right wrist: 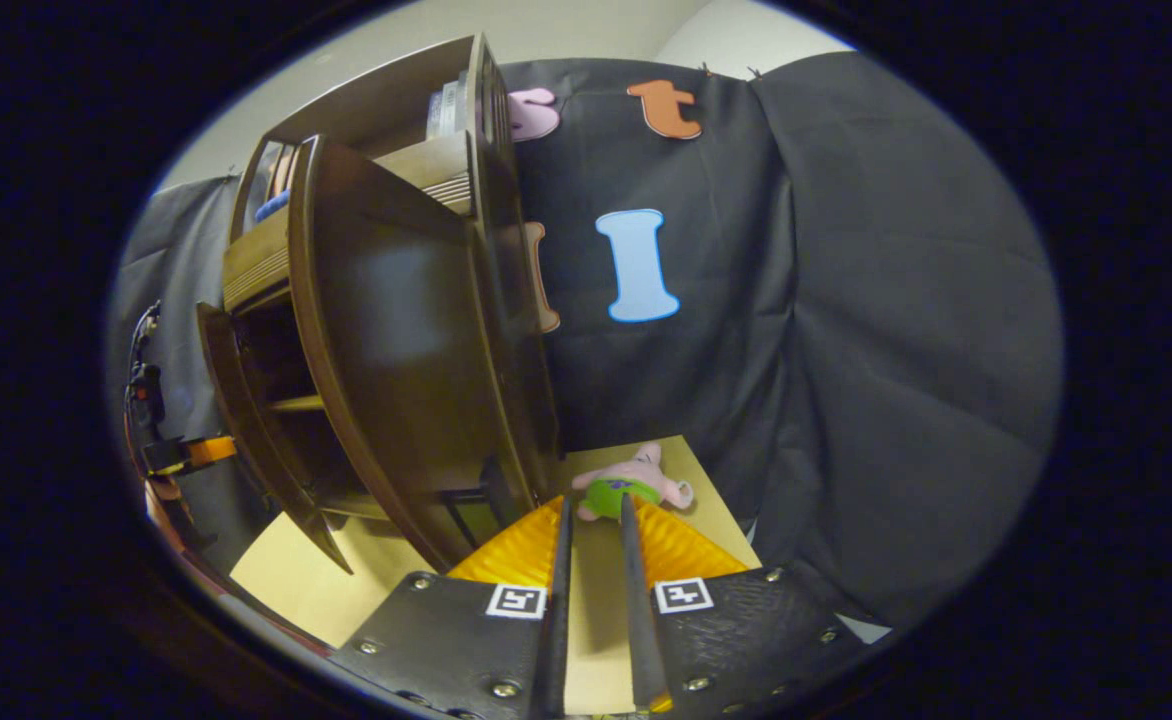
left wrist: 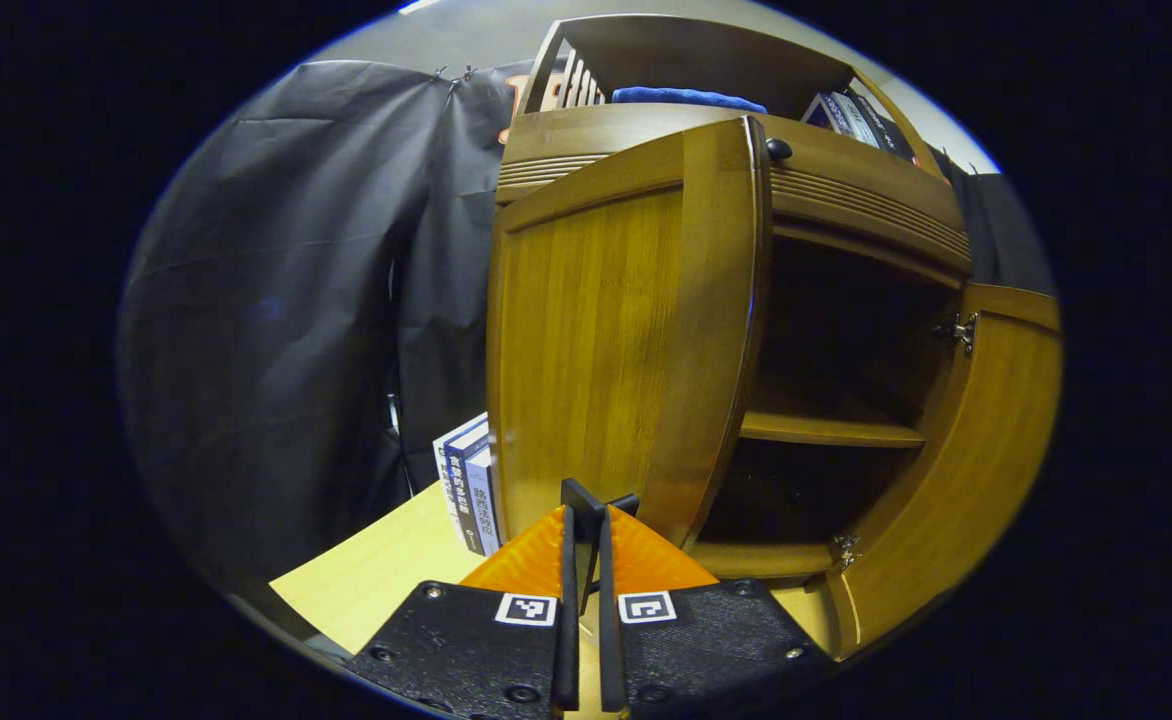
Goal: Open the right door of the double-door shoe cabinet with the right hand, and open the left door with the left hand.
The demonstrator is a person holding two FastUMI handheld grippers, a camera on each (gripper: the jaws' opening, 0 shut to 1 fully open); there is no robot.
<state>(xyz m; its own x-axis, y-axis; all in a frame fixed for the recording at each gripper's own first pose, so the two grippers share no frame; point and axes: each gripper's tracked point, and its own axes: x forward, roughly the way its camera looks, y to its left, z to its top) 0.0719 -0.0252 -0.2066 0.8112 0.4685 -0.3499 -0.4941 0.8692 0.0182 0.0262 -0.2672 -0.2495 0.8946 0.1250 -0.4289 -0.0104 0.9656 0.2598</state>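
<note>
On the pale table (left wrist: 376, 575) — books (left wrist: 471, 495), cabinet (left wrist: 726, 330) — dark cloth (left wrist: 276, 320) behind.

We stood in a staged booth, not a lived-in home. Black cloth (left wrist: 276, 300) hung in folds as the walls on both sides, pinned at the top, with a plain pale room wall (right wrist: 546, 25) showing above it. A small wooden shoe cabinet (left wrist: 646, 130) sat on a light wooden counter (left wrist: 376, 580) rather than on a floor, its two doors swung open on bare shelves (left wrist: 826, 430). Household props were set around it: books (left wrist: 471, 490) standing beside the cabinet, more books (left wrist: 851, 115) and a blue cloth (left wrist: 686, 97) on its top shelf, and a pink soft toy (right wrist: 631, 480) lying on the counter near the cloth.
</note>
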